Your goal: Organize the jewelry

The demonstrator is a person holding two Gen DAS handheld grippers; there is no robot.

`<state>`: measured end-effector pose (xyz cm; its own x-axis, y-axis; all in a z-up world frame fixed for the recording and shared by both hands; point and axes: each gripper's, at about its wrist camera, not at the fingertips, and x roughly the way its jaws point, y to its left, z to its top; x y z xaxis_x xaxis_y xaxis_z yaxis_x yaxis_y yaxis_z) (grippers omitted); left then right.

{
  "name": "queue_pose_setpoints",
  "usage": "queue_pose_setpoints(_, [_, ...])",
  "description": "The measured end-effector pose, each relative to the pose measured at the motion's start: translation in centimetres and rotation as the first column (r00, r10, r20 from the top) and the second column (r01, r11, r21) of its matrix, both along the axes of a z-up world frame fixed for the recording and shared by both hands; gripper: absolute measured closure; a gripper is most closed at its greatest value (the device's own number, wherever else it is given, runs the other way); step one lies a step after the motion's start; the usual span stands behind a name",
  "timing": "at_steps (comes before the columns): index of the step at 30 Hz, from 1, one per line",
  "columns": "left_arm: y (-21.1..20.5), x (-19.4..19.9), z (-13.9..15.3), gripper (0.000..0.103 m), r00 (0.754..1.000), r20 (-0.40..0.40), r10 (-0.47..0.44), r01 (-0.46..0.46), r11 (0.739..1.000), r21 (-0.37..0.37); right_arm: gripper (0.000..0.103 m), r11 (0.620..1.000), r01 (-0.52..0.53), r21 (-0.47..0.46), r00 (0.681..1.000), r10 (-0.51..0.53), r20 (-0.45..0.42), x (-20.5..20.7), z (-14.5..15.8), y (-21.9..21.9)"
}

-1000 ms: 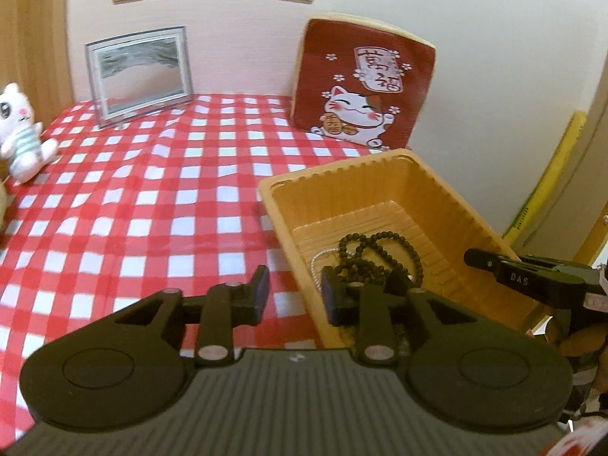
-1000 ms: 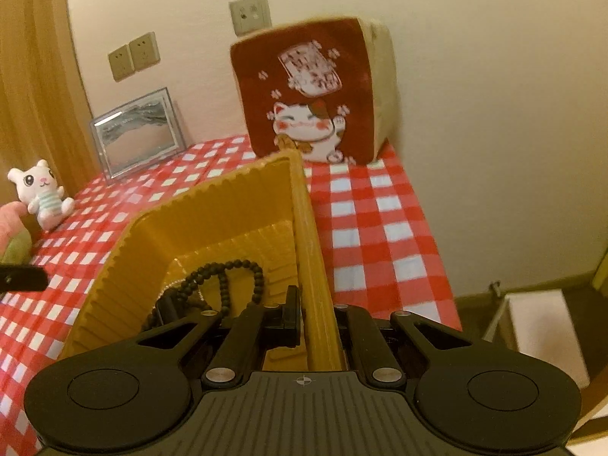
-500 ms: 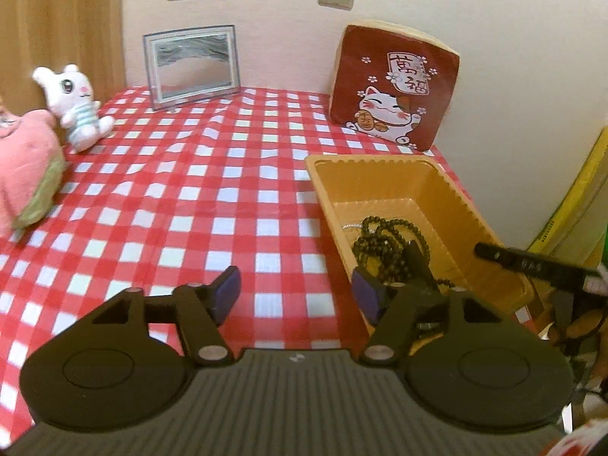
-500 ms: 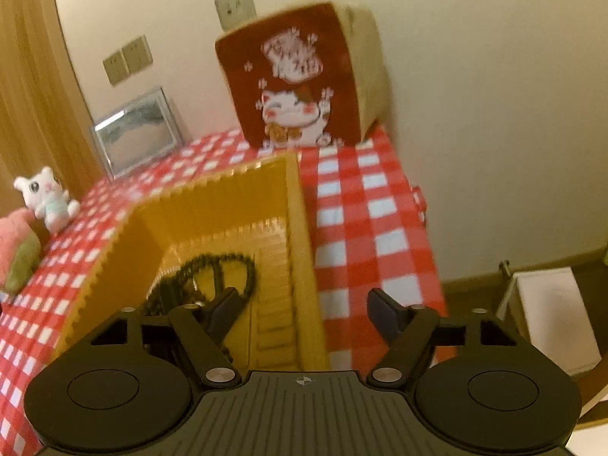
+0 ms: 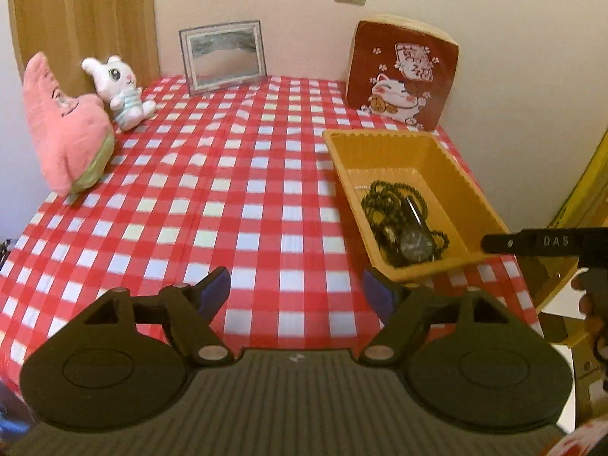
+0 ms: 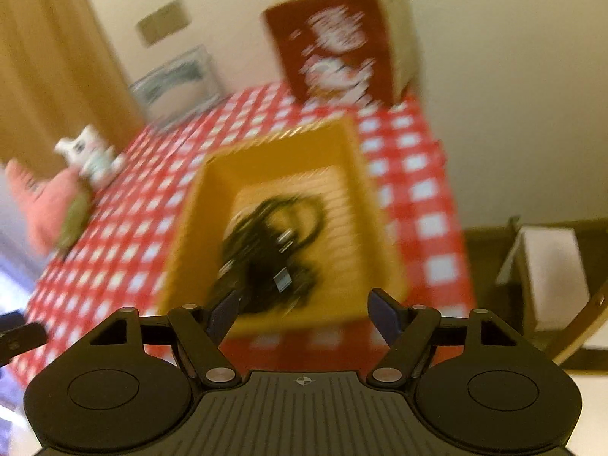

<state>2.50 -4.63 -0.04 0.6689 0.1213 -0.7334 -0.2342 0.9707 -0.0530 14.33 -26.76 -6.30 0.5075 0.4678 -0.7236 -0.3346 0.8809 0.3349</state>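
A yellow tray sits on the table, near its right edge, on a red and white checked cloth. Inside the tray lies a heap of jewelry: a string of small black beads coiled up, and a black watch with a round face on top of it. In the right wrist view the heap is blurry, so only dark loops show. The left tool hangs over the cloth just left of the tray, its two fingers far apart with nothing between them. The right tool is above the near end of the tray, its fingers also apart and empty. A second ago the right tool was pinched on the tray wall and the left tool was low by the beads. Both have just opened and pulled back, so the pink plush and white bunny now show.
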Motion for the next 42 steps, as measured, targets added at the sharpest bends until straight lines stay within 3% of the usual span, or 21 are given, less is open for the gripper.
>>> queue_pose_setpoints(6, [0.9, -1.7, 0.1, 0.028, 0.998, -0.048, -0.037, 0.034, 0.998, -0.061, 0.028, 0.997, -0.076, 0.005, 0.992, 0.076, -0.096, -4.3, 1.1, 4.0])
queue_pose_setpoints(21, [5.3, -5.3, 1.2, 0.028, 0.985, -0.096, -0.145, 0.14, 0.988, -0.066, 0.028, 0.998, -0.037, -0.053, 0.998, 0.034, -0.052, -11.7, 3.2, 9.9])
queue_pose_setpoints(42, [4.9, -5.4, 1.3, 0.028, 0.986, -0.087, -0.143, 0.137, 0.988, -0.072, 0.028, 0.997, -0.037, -0.071, 0.999, 0.035, -0.029, -12.3, 3.6, 10.9])
